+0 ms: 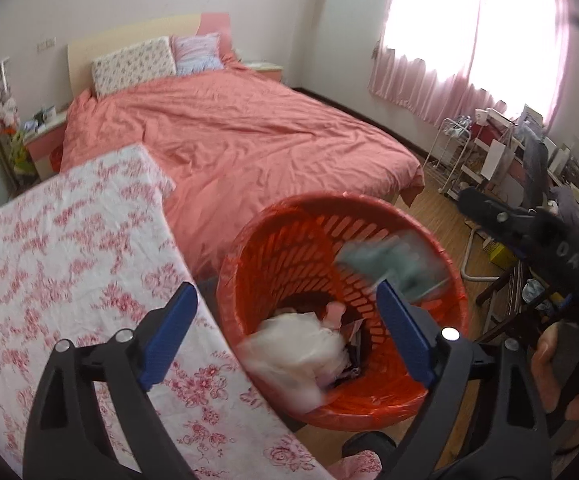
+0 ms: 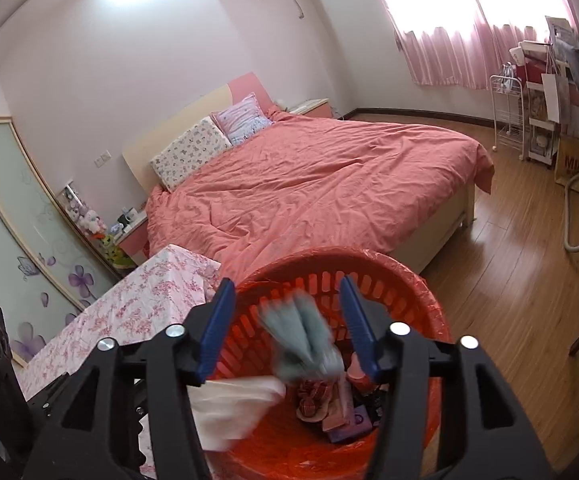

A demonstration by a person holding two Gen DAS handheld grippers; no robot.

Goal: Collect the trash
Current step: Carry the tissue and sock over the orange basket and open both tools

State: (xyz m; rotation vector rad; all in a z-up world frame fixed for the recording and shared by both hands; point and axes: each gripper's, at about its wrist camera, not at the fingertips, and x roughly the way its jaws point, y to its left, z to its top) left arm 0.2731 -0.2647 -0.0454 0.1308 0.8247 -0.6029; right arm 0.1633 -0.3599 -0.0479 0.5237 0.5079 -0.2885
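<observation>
In the left wrist view, the left tool [image 1: 285, 336] stands wide apart with nothing gripped, above the round orange slatted plastic bin [image 1: 441, 384] lined with a red bag. A crumpled white plastic bag [image 1: 301, 350] lies inside, beside the floral-clothed tabletop [image 1: 69, 248]. A blurred grey-green wrapper [image 1: 393, 260] hangs over the far rim.

In the right wrist view, the right tool [image 2: 287, 330] is partly parted; the grey-green wrapper [image 2: 303, 340] sits loose between its blue fingers [image 2: 219, 324], over the bin [image 2: 425, 300], untouched by either pad.
</observation>
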